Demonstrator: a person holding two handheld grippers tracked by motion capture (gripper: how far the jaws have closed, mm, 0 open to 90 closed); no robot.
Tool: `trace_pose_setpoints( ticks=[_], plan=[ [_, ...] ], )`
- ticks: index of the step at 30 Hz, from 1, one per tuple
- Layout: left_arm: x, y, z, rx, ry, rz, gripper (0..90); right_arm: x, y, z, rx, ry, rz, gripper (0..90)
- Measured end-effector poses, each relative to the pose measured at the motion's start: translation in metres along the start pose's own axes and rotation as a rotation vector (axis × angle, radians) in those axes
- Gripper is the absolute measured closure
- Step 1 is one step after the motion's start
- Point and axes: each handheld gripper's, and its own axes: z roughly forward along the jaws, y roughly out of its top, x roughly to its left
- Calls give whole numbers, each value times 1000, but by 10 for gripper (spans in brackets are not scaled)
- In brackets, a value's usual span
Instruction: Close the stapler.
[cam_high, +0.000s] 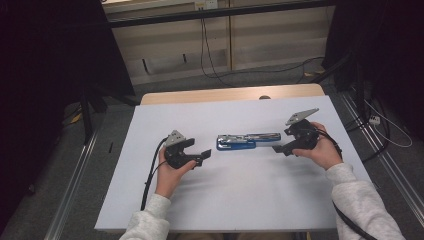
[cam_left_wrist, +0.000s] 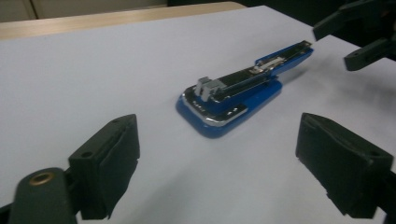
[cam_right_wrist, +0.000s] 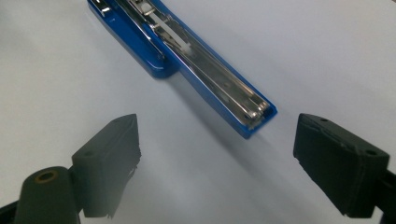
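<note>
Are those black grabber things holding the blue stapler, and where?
Nothing is held. The stapler lies on the table between the left gripper and the right gripper, both with open jaws.

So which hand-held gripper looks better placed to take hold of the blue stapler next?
Probably the right hand-held gripper: its open jaws already flank the narrow tip of the stapler, nearly touching it. The left hand-held gripper is open too, but a clear gap of white table separates it from the wide end.

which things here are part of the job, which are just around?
In the job:
stapler
left gripper, open, apart from it
right gripper, open, apart from it

Just around:
white table
floor cables
</note>
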Motion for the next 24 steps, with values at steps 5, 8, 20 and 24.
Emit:
trace_pose_setpoints(
  ticks=[5,8,20,24],
  plan=[
    [2,3,7,50,36,18,337,-3,-8,-6,1,-15,23,230],
    [3,4,12,69,50,22,461,-5,-13,-9,-4,-32,40,284],
    [6,7,41,137,78,4,868,-9,-24,-5,-11,-91,62,560],
    [6,8,51,159,68,5,900,-9,-23,-3,-3,-103,66,657]
  ],
)
